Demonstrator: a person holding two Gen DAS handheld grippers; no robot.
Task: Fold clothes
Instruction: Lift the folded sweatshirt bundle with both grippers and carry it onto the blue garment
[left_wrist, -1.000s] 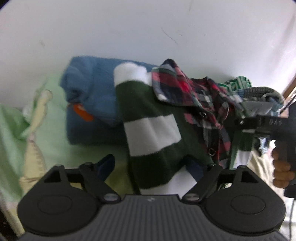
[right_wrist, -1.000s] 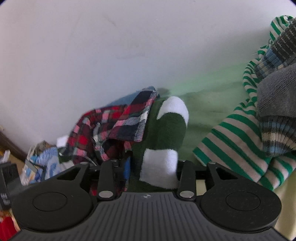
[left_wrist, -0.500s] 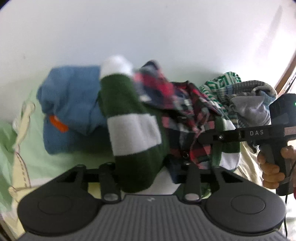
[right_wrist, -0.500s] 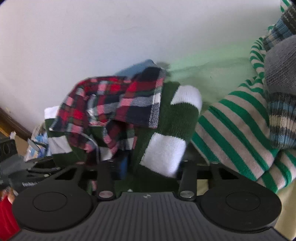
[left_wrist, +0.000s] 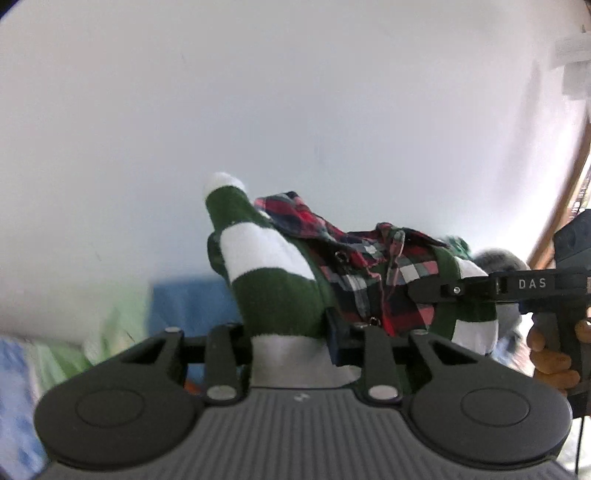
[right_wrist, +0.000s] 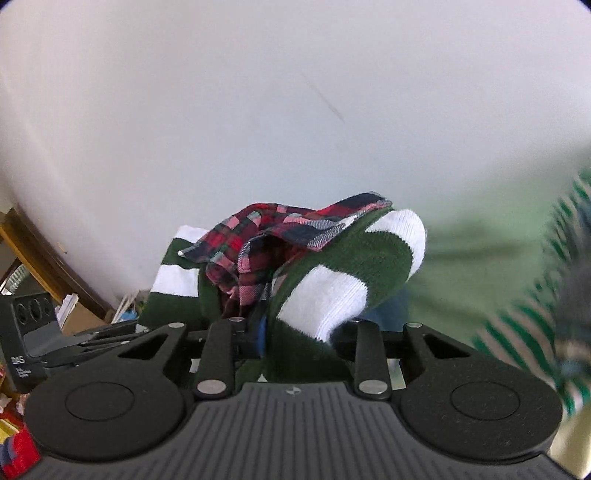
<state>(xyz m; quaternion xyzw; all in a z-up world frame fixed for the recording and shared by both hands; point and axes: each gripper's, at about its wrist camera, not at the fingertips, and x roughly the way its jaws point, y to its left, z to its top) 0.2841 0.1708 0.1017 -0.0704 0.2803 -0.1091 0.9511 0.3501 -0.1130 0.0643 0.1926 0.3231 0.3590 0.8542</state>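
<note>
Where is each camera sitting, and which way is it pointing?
Left wrist: on the left tool, looking along its fingers past the green-and-white striped sweater to a white wall; the other hand and right tool show at right.
Right wrist: on the right tool, looking along its fingers at the same sweater and the wall; the left tool shows at lower left.
Shared: the sweater, the plaid shirt draped over it, and the wall.

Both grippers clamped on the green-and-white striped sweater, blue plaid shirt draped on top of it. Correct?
Not quite: the plaid shirt is red, not blue, as the right wrist view shows. The rest holds: the left gripper and right gripper have just been closing and each pinches the green-and-white striped sweater, with the shirt draped on top.
</note>
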